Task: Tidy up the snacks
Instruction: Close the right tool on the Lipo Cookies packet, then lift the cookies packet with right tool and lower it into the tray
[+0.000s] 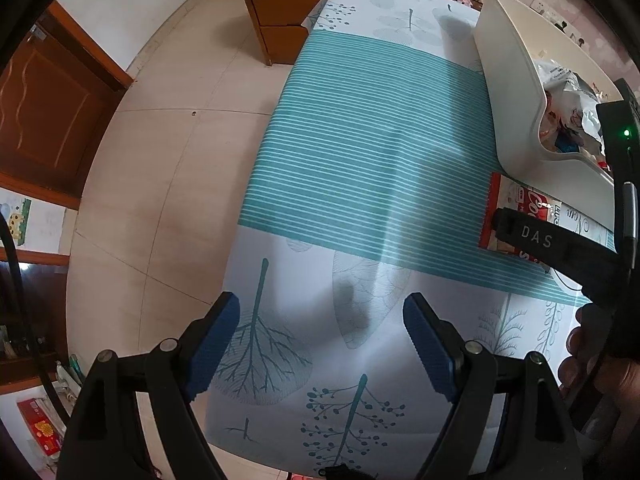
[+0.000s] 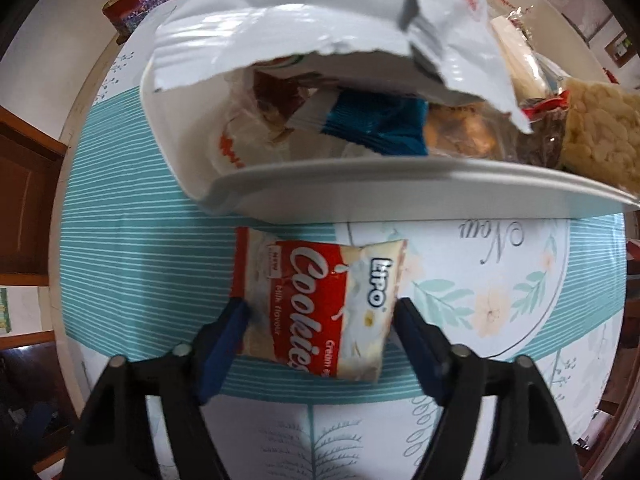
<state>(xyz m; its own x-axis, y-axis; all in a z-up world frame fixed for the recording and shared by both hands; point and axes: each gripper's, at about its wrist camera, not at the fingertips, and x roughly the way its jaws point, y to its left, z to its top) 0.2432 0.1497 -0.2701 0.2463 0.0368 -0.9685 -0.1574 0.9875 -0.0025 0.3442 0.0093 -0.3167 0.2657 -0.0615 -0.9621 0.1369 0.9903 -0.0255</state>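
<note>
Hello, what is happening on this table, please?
A person is tidying snacks with a tool in each hand. The right tool is lowered around a red and white cookie packet that lies on the striped tablecloth, just in front of a white bin already full of other snack bags. Its fingers sit either side of the packet; a firm grip is not clear yet. The left tool hangs open over bare cloth, holding nothing.

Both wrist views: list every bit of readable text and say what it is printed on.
"LIPO", "Cookies", "NEW": red and white cookie packet on the tablecloth.
"milk flavour" and "Cream" below the name: blurred, partly readable.
"Now": script lettering on the round floral mat.
"DAS": right gripper finger, left wrist view.
Print on the packets in the white bin: unreadable.
</note>
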